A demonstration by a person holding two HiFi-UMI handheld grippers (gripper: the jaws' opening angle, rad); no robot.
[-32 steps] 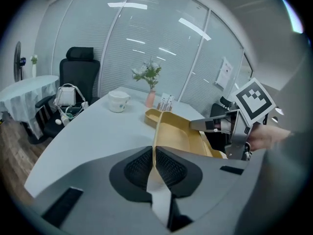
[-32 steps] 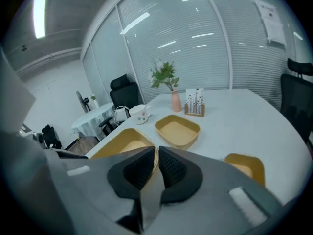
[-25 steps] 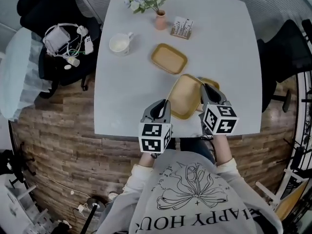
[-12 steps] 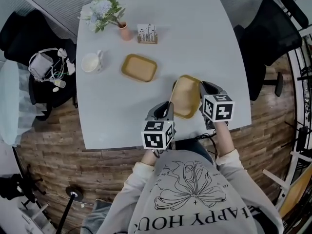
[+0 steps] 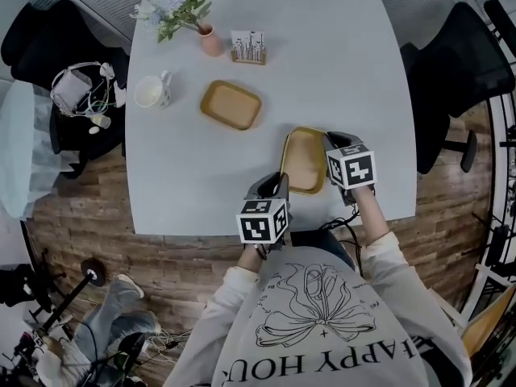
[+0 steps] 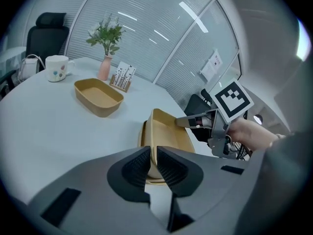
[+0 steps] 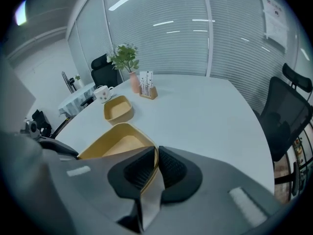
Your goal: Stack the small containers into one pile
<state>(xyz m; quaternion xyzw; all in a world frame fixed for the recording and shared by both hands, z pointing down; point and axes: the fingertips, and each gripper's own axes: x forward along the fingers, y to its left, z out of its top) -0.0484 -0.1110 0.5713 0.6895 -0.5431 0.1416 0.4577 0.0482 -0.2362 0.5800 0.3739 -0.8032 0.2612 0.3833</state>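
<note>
**STACKING STATUS: FIRST NESTING IN PROGRESS, ONE CONTAINER STILL FREE**

**Progress**

1. The white table (image 5: 339, 55) carries the work. No finished pile shows on it.
2. The held container (image 5: 305, 161), a tan rectangular tray, sits at the near edge of the table, between the two grippers. It is tilted, not flat.
3. In the left gripper view, a second tan rim (image 6: 142, 132) shows just beside and under the held container. This is judged to be a lower container receiving it. Whether the two are fully seated cannot be told.
4. The free container (image 5: 231, 105) lies well apart, toward the middle of the table, untouched. It remains to be added to the pile.

**Pose**

1. Both forearms reach forward from the person's torso, and both tools angle down toward the table.
2. The left gripper (image 5: 278, 182) is at the near left rim of the held container. Its jaws have just been opening. The container wall stands between the pads, and the pads look to be against it with little slack.
3. The right gripper (image 5: 330, 145) is at the right-hand rim. Its jaws are pinched firmly on the thin container wall.
</note>
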